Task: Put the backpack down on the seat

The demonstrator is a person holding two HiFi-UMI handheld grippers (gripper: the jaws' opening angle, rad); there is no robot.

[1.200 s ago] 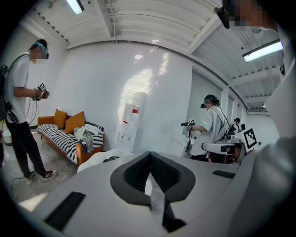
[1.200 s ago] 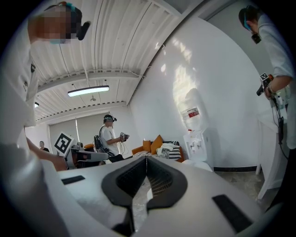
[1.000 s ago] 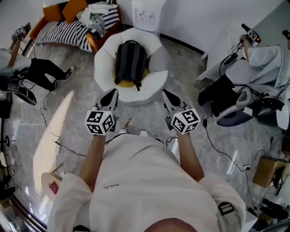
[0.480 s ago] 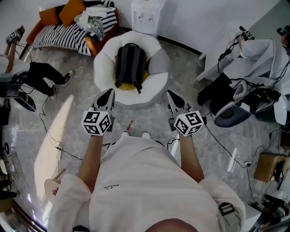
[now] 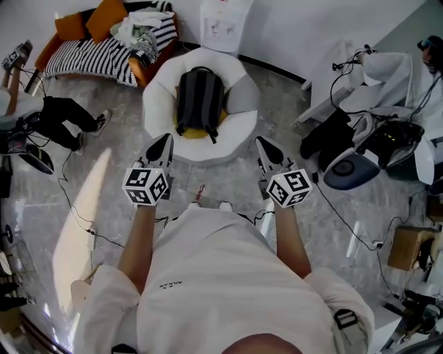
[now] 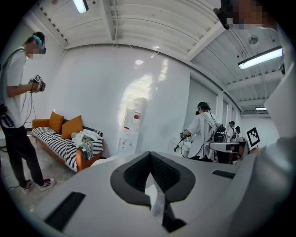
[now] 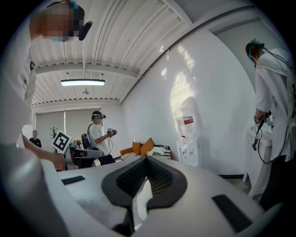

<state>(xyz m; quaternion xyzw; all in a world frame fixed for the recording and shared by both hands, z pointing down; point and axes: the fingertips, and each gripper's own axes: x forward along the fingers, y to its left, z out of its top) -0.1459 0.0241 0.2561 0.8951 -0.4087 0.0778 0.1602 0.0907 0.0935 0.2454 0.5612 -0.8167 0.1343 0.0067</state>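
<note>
A dark grey backpack [image 5: 199, 97] lies upright in the middle of the round white seat [image 5: 158, 104], with a yellow cushion [image 5: 193, 131] showing under its lower end. Both grippers hover apart from it, just in front of the seat's near edge. My left gripper [image 5: 164, 141] points at the seat's left front, and its jaws are shut and empty [image 6: 150, 159]. My right gripper [image 5: 264, 144] points at the right front, also shut with nothing held [image 7: 145, 163]. The backpack itself is out of sight in both gripper views.
A striped sofa [image 5: 97, 52] with orange cushions and a clothes heap stands at the back left, a water dispenser [image 5: 223, 19] behind the seat. One person stands at the left [image 5: 59, 110], another at the right [image 5: 391, 69] beside desks. Cables [image 5: 339, 214] cross the floor.
Both grippers stay shut in front of the seat and the backpack has not moved. The view has drifted slightly, and the person at the right has shifted.
</note>
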